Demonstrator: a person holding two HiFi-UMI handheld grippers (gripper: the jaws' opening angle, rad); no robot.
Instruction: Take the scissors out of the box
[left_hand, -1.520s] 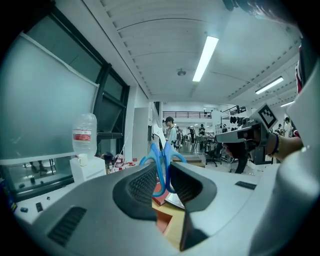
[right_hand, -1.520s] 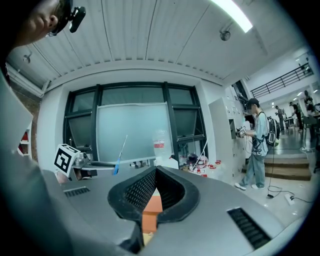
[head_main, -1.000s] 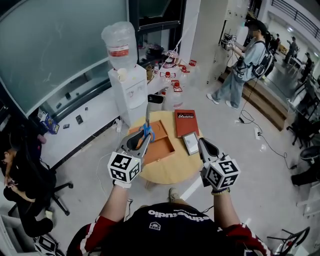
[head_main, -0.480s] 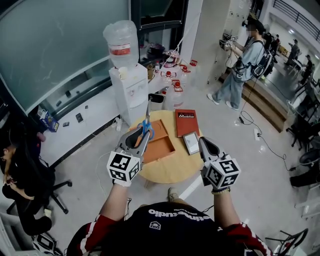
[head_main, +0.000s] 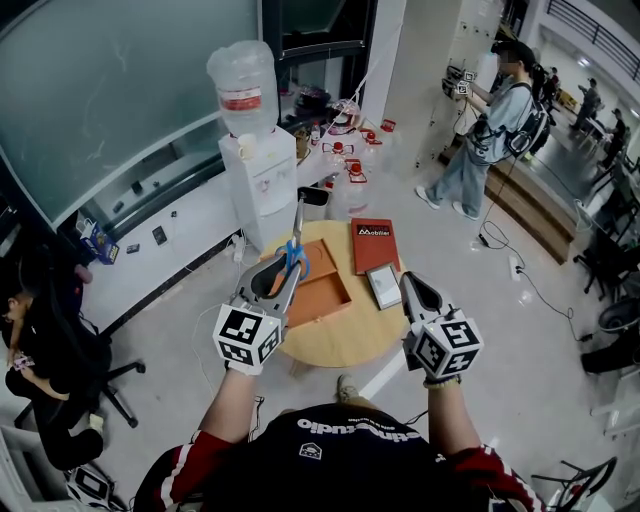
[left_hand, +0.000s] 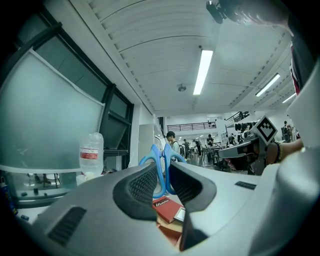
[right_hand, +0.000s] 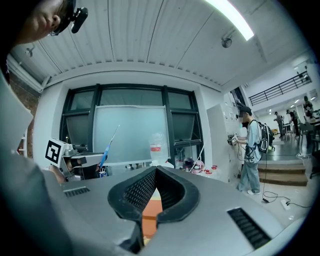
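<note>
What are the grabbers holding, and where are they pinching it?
The left gripper pinches the scissors by their blue handles, blades pointing up. The right gripper holds nothing; its fingers are closed.

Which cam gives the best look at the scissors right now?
Head view: the scissors show full length, with the blue handles clamped in the left tongs and the blades pointing away from the person. The left gripper view shows only the handle loops between the pads. The right gripper view shows them small, at far left.

One pair of scissors (head_main: 294, 258), one orange box (head_main: 325, 287), one red book (head_main: 372, 246).
</note>
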